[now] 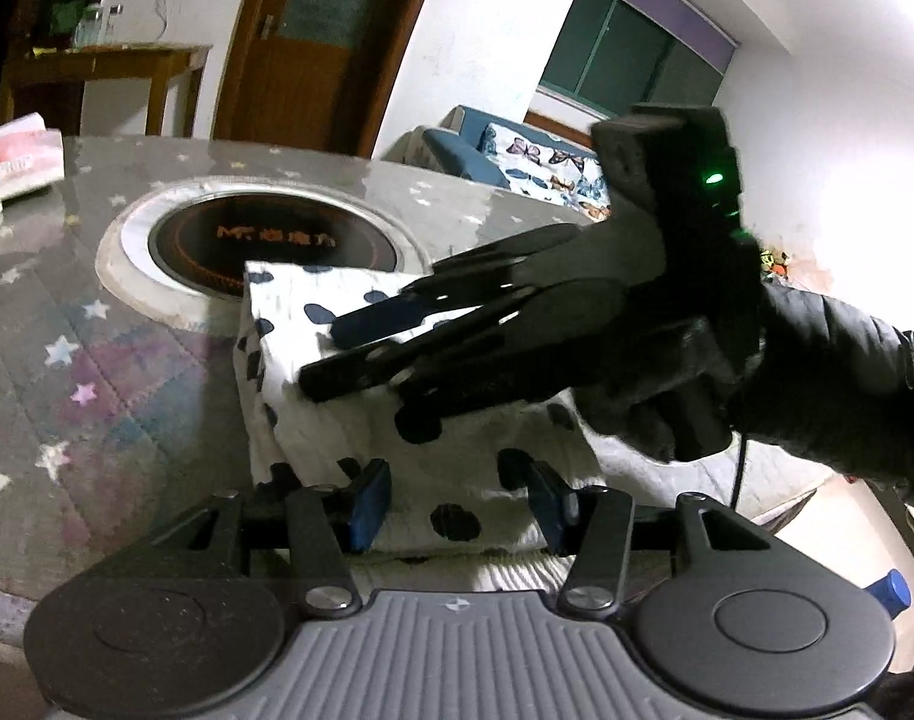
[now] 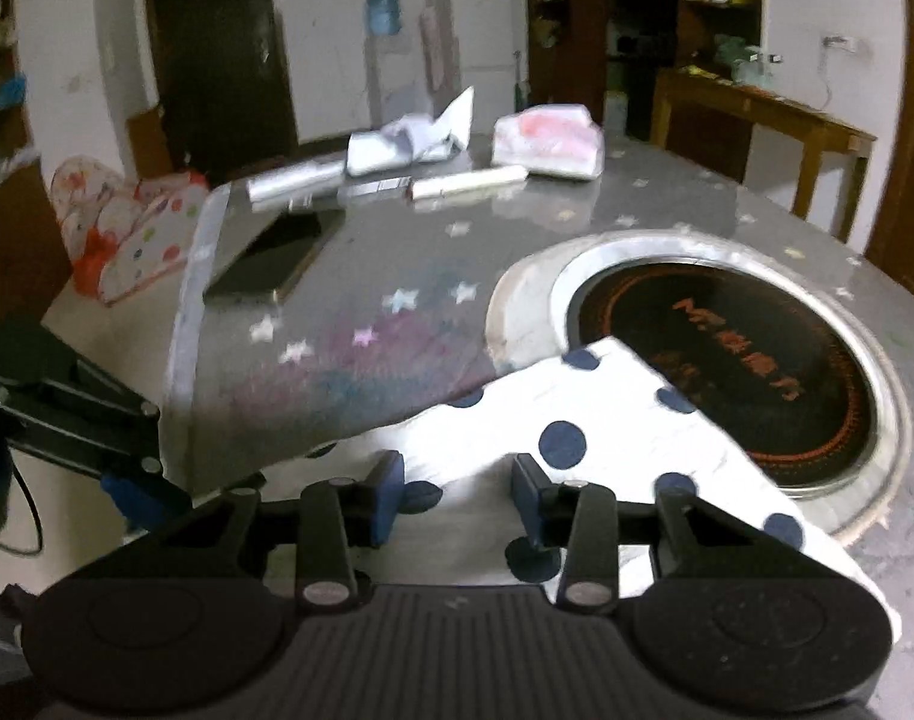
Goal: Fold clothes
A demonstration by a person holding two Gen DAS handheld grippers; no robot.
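A spotted white garment (image 1: 312, 324), folded small beside the table's (image 1: 96, 360) inset cooktop (image 1: 270, 243), is flanked by released left tongs (image 1: 460, 501) and right tongs (image 2: 457, 495); pressing flat seemingly comes next.

You have one spotted cloth (image 2: 613, 420) beneath both fingertips, one round hob (image 2: 739, 360) beyond them, two grippers, two rolls (image 2: 466, 181) farther off.

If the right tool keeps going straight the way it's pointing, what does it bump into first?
Probably the spotted cloth. It lies right in front of the right tool, already between its open fingers. Past the cloth sits the round cooker in the table, though depth is hard to judge.
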